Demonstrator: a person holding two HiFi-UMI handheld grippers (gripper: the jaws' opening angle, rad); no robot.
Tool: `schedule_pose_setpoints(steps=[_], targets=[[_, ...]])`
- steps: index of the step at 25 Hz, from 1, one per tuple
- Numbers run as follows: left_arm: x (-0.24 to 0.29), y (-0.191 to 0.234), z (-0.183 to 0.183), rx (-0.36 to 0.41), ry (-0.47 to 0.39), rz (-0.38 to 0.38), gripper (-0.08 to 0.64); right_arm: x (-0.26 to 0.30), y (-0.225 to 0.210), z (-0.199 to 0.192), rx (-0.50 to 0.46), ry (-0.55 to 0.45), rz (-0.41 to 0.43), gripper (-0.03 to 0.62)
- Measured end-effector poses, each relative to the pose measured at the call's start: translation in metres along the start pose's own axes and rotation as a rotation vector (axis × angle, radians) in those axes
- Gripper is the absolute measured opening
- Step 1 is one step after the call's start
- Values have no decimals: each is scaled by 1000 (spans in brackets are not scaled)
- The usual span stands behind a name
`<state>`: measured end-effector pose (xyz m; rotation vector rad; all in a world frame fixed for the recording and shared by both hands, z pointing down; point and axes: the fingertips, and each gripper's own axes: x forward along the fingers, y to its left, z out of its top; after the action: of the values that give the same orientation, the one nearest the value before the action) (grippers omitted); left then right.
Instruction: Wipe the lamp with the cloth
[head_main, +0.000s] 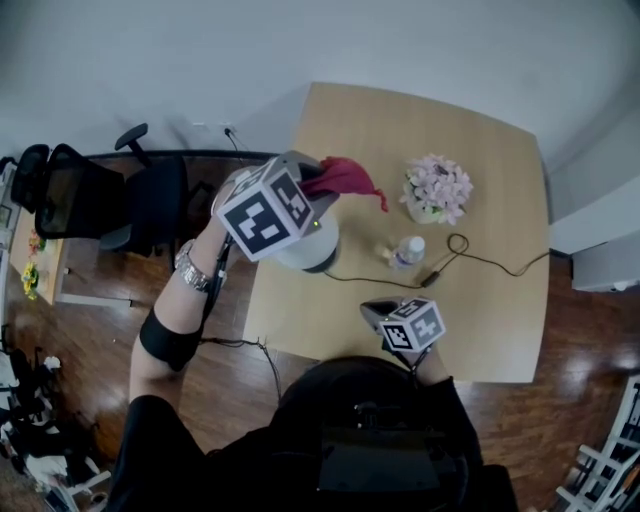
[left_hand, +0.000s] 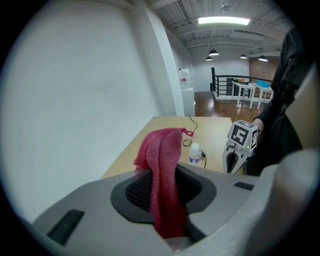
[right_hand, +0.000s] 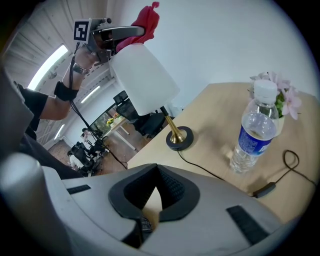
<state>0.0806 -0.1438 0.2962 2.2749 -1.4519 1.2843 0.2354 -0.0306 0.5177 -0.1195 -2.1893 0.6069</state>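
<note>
Head view, lamp mostly behind left gripper

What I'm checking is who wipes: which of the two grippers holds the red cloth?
The left gripper: its jaws clamp the red cloth, by the lamp shade. The right gripper is shut on nothing.

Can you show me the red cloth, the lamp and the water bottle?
red cloth (left_hand: 164, 172), left gripper view, middle of the hanging fold.
lamp (right_hand: 145, 77), right gripper view, its white shade.
water bottle (right_hand: 251, 139), right gripper view, its blue label.
</note>
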Motion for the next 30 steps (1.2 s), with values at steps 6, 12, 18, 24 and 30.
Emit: schedule_pose_setpoints(steps=[6,12,18,24,30], targets=[[-16,-16,-17,4,25,11,108,2,11,0,-33,11,19,4],[-40,-11,-49,-37,55,62,109,9,20,0,-52,20,30,4],[-56,16,-73,-82,69,135,109,14,26,4,-60,24,36,3],[-40,39,-80,-123,57,135,109,12,22,2,-31,11,21,5],[-19,52,-54,-94,32,112,109,2,10,-4,18,-16,-21,4]])
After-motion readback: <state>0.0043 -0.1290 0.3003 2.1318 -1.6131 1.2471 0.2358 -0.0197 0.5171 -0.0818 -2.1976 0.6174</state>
